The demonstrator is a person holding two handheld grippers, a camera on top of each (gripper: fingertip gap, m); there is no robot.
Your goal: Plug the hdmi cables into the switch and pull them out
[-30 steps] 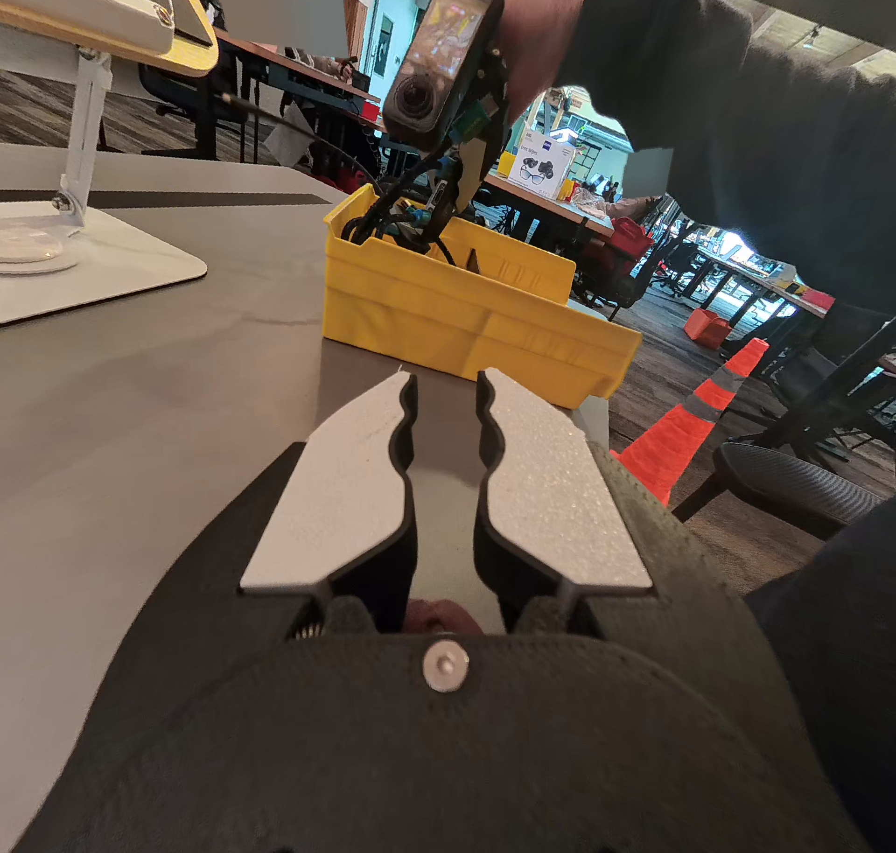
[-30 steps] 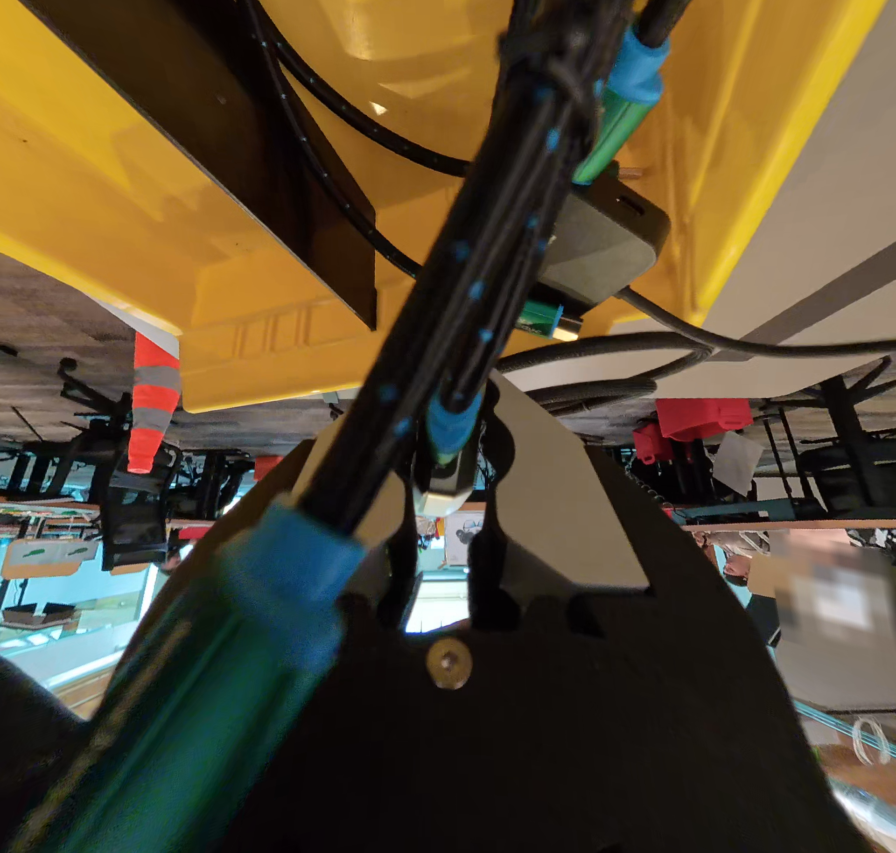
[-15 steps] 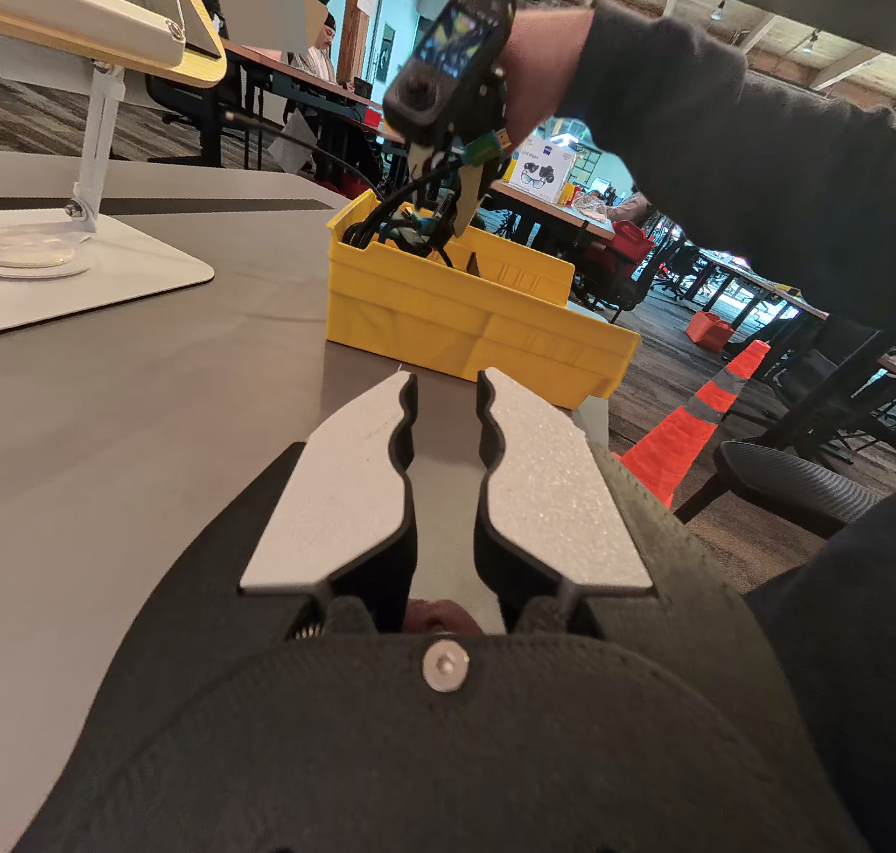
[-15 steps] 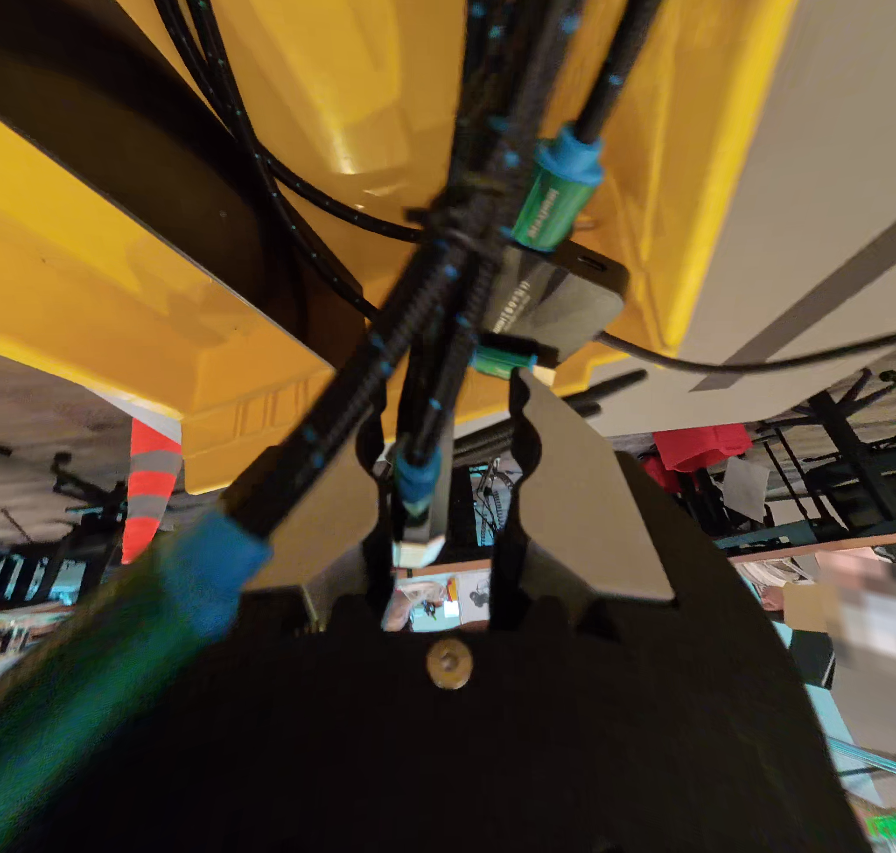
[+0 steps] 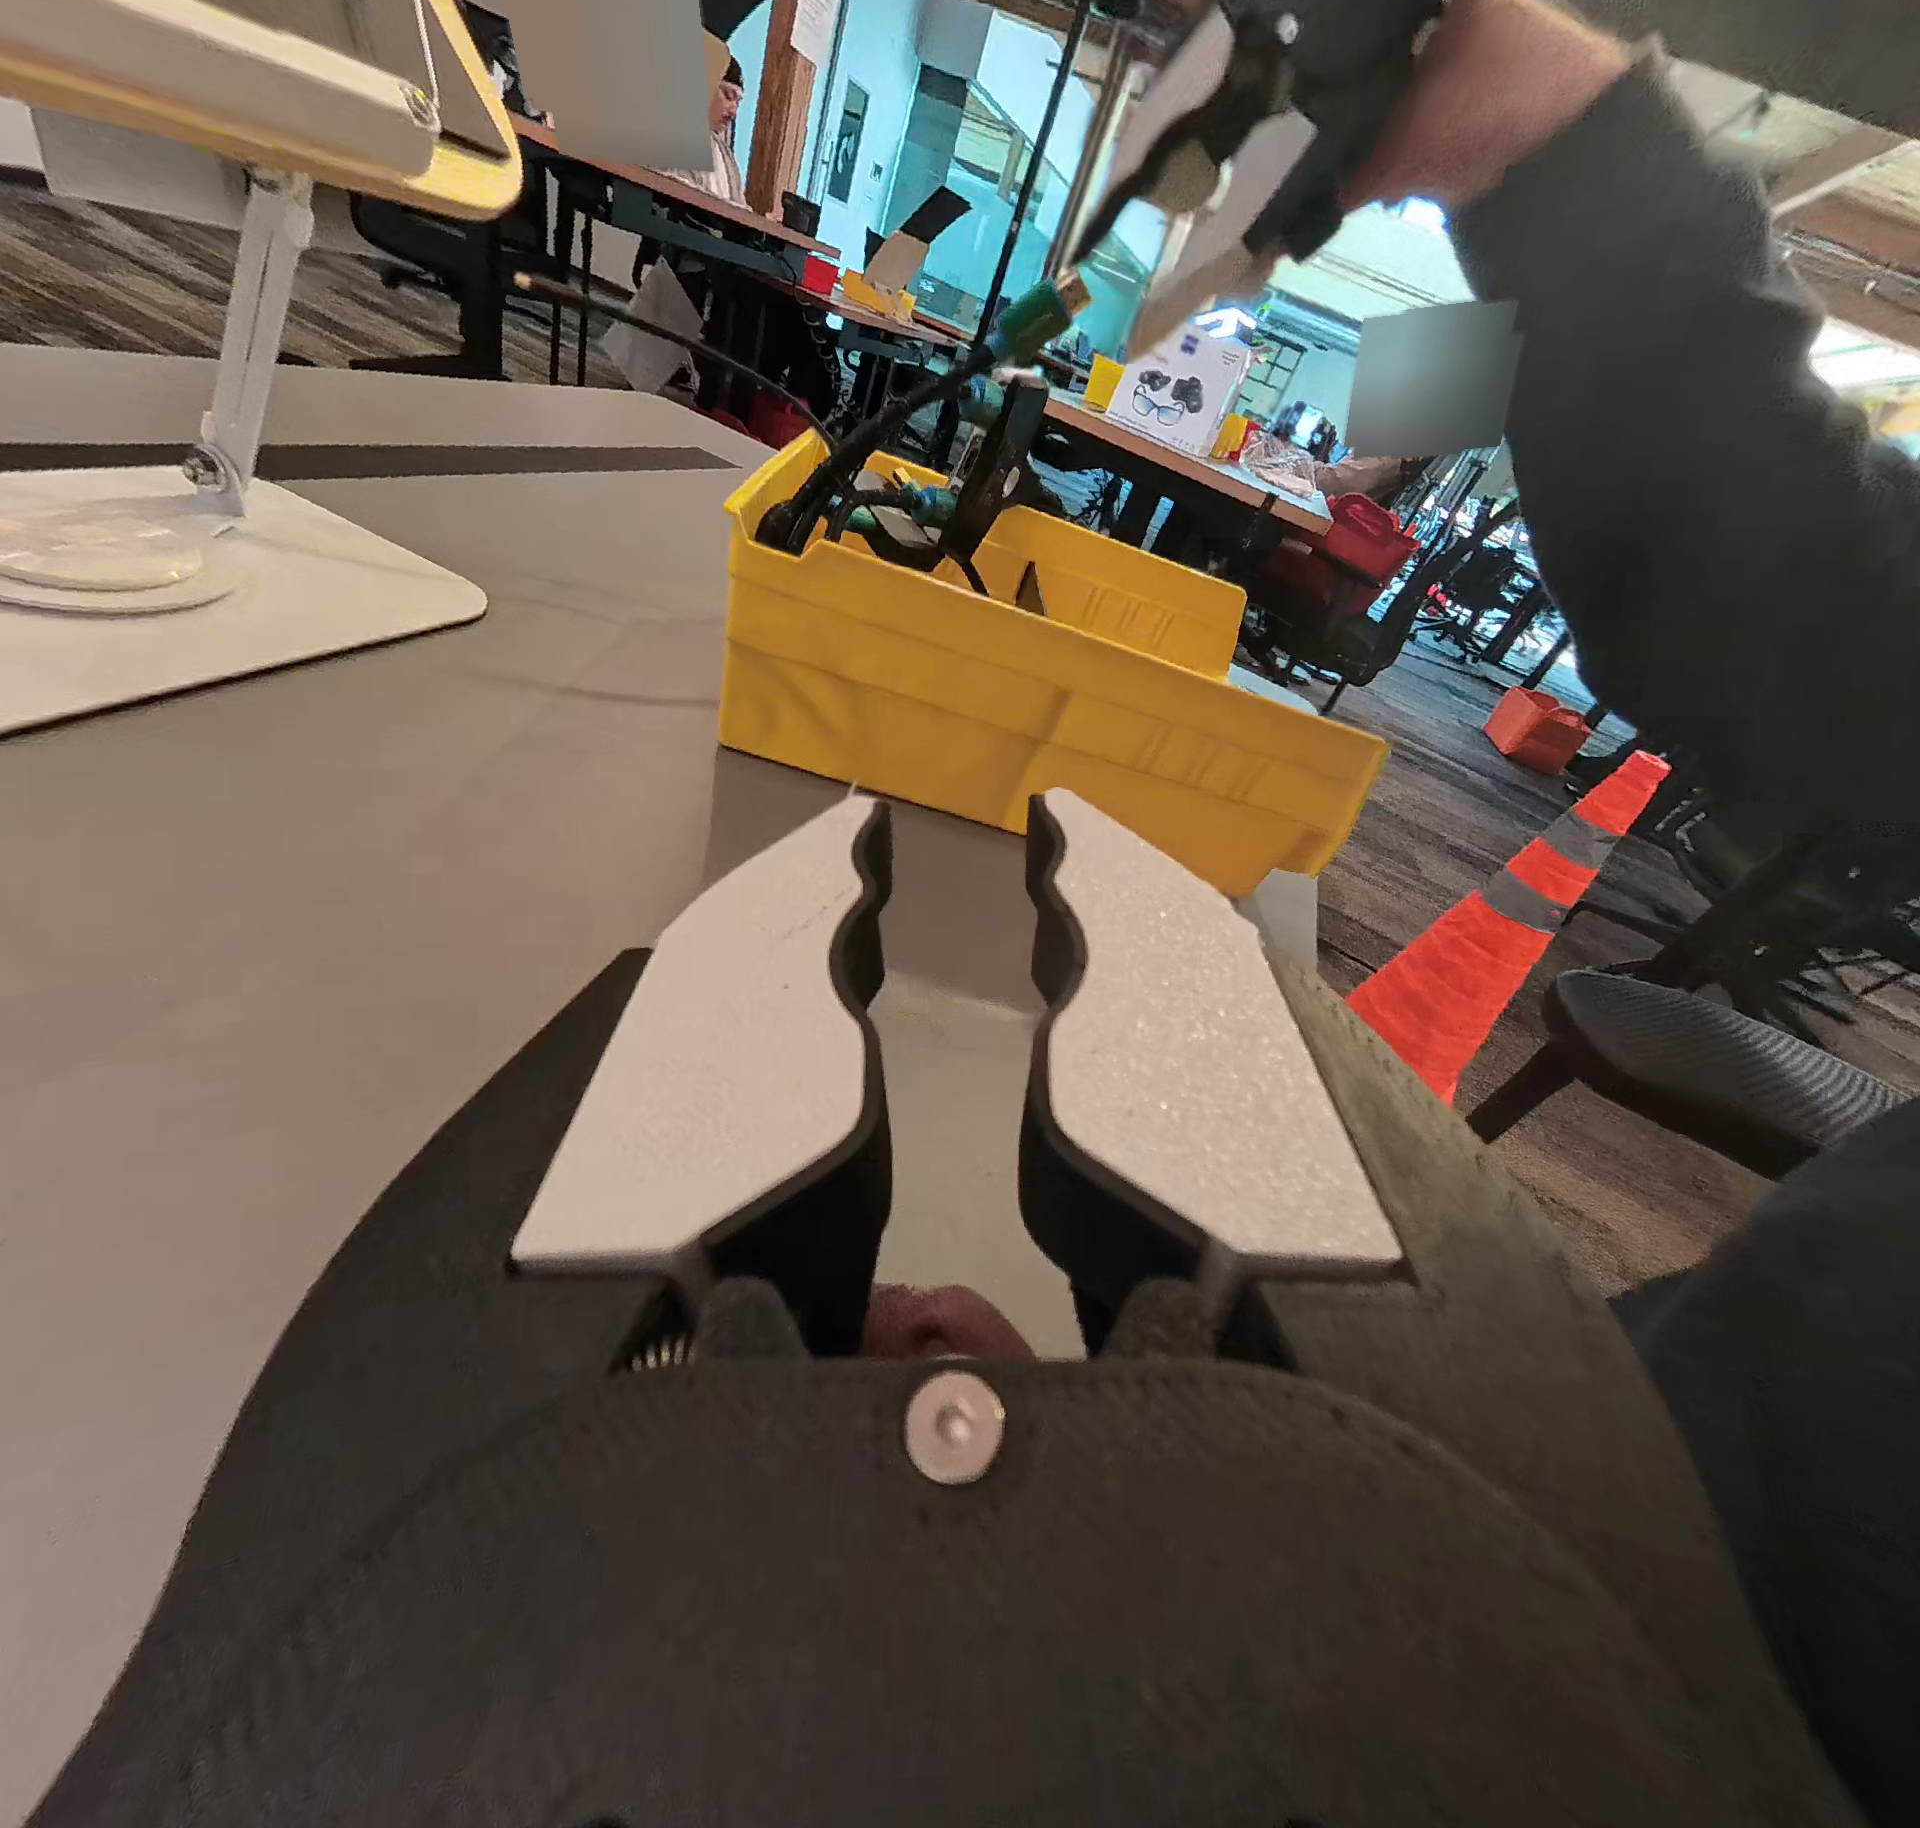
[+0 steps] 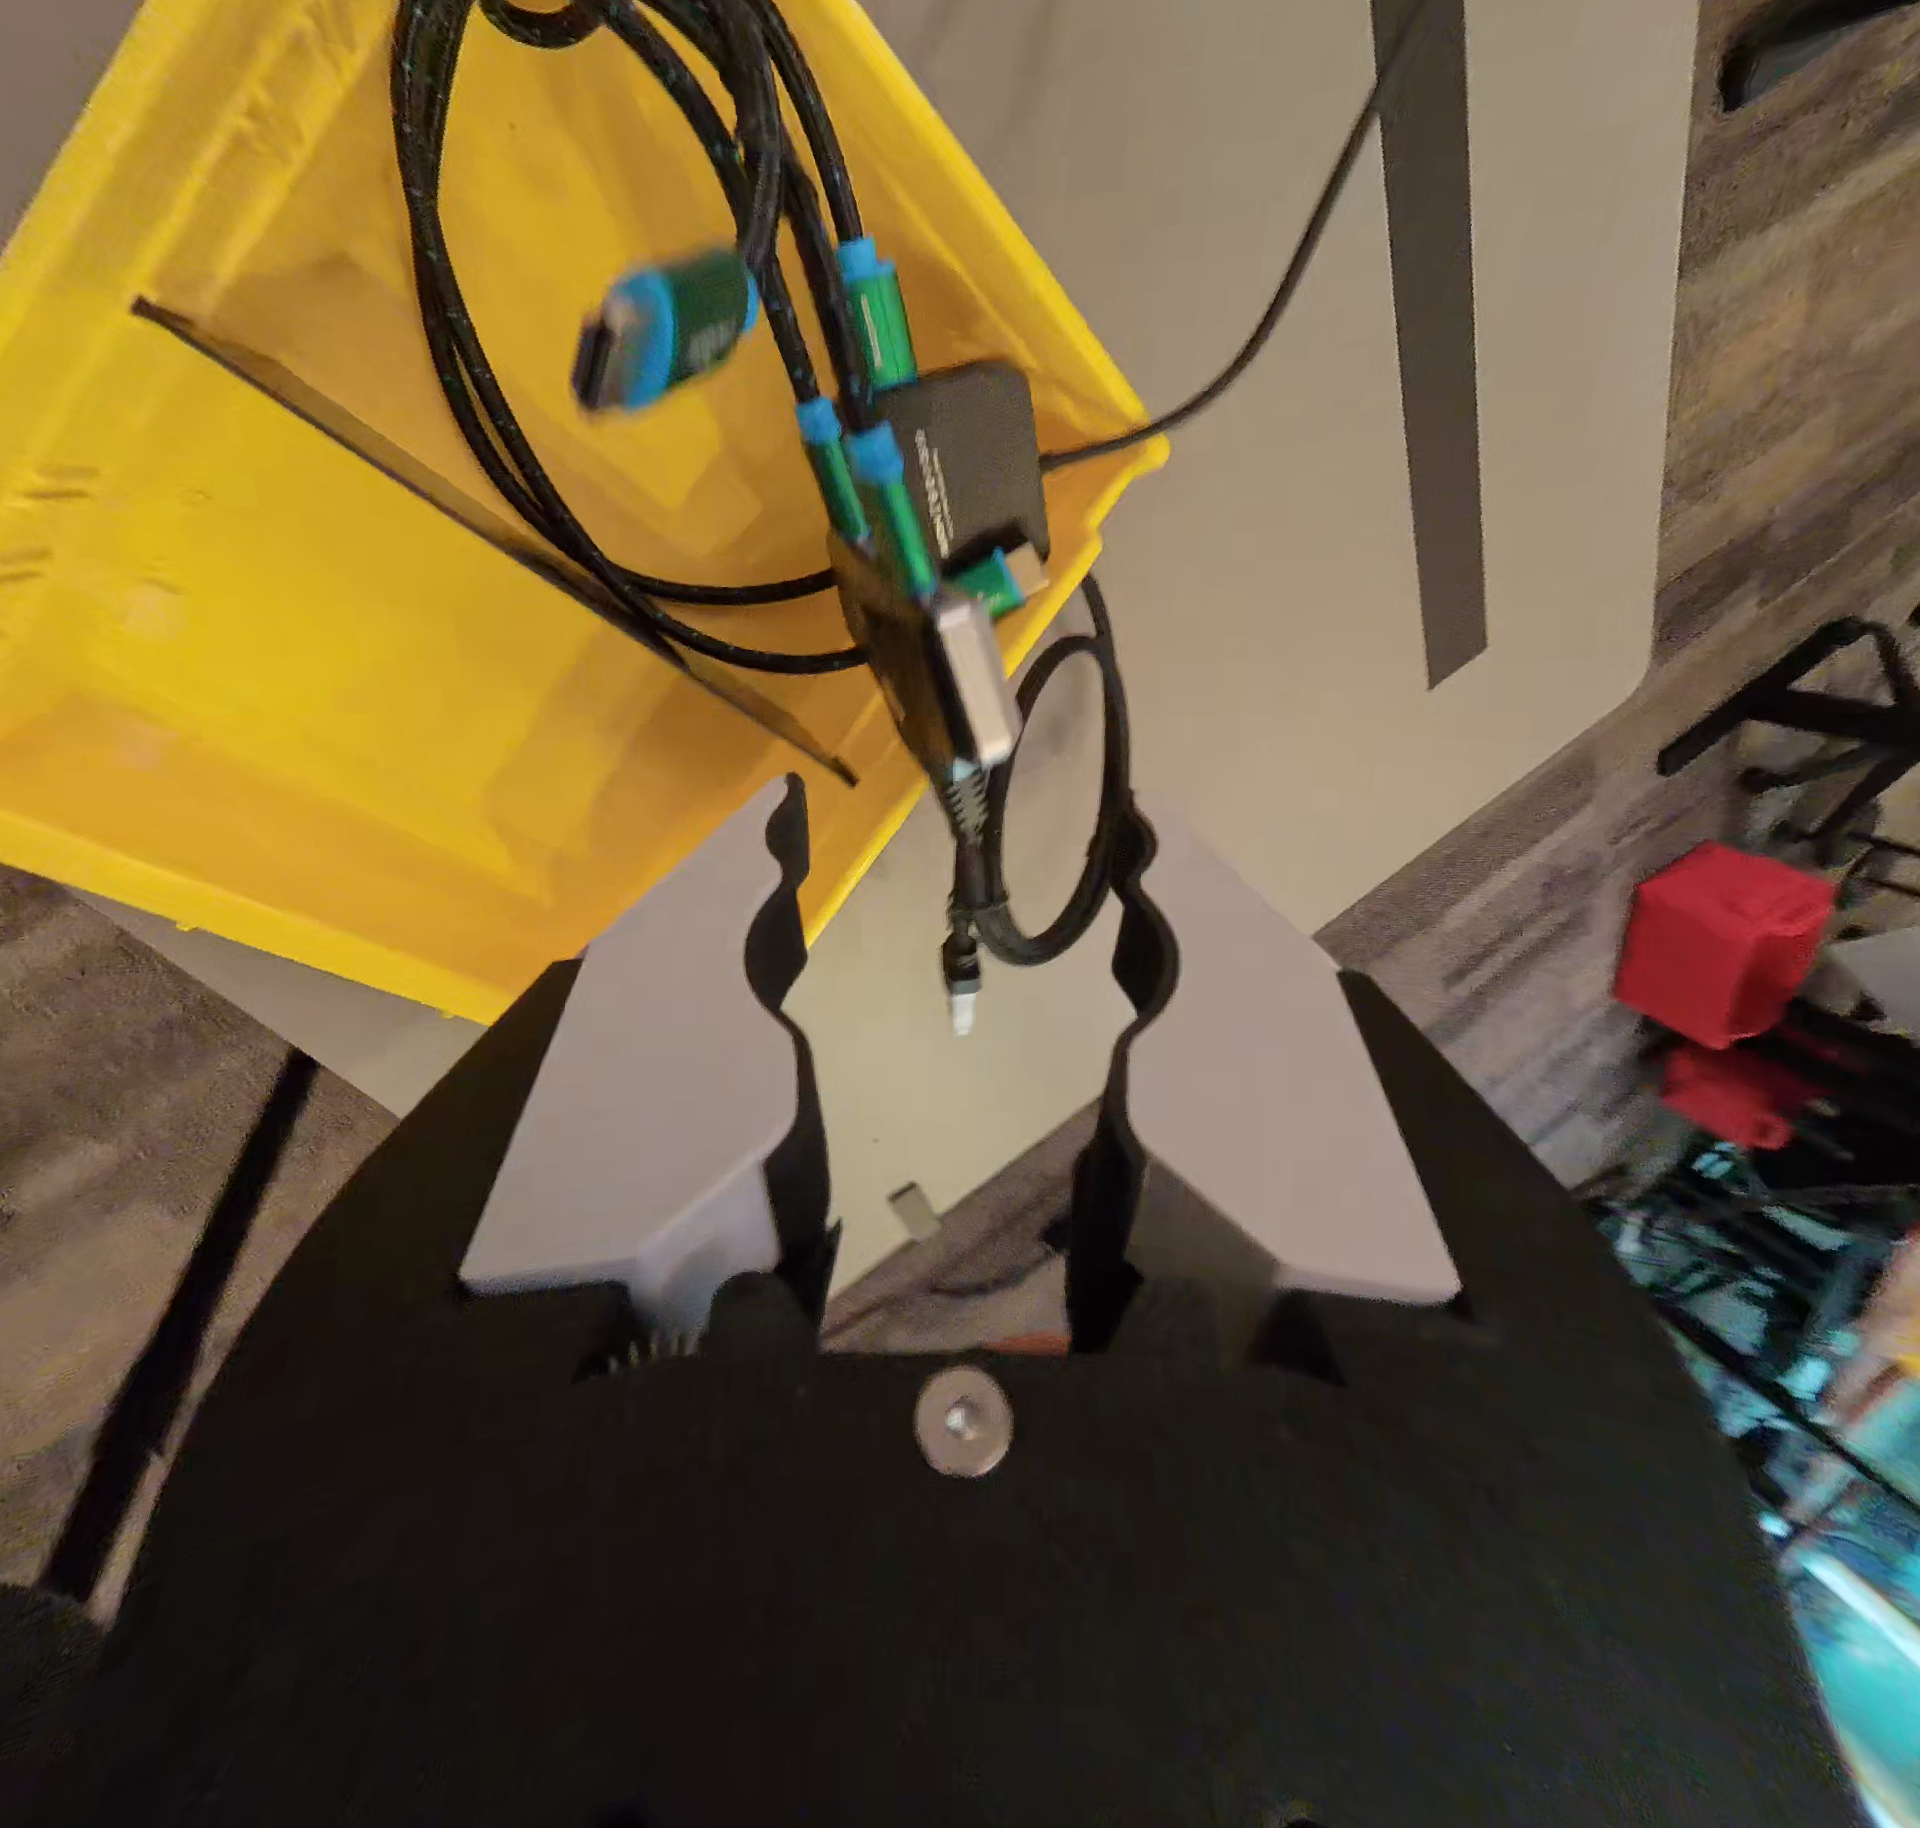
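A yellow bin (image 6: 260, 635) on the grey table holds black braided HDMI cables (image 6: 410, 220) with green plugs (image 6: 878, 324) and a black switch box (image 6: 977, 448). A second box with a silver end (image 6: 977, 677) has two green plugs in it and hangs at the bin's corner. One loose plug (image 6: 675, 334) is blurred above the bin. My right gripper (image 6: 966, 822) is wide open and empty above the bin's corner. In the left wrist view it (image 5: 1107, 298) hovers high over the bin (image 5: 987, 729) beside an upright plug (image 5: 1039, 308). My left gripper (image 5: 956, 843) is slightly open and empty, low over the table before the bin.
A white stand base (image 5: 208, 615) sits on the table at the left. The table edge runs just right of the bin. An orange cone (image 5: 1496, 937) and a chair (image 5: 1714, 1061) stand on the floor beyond. Red boxes (image 6: 1725, 947) lie on the floor. The left gripper's tips are roughly 35 cm from the right gripper's.
My right gripper was closed around a plug down inside the bin; it has opened, let the plug go and risen away. My left gripper has not moved.
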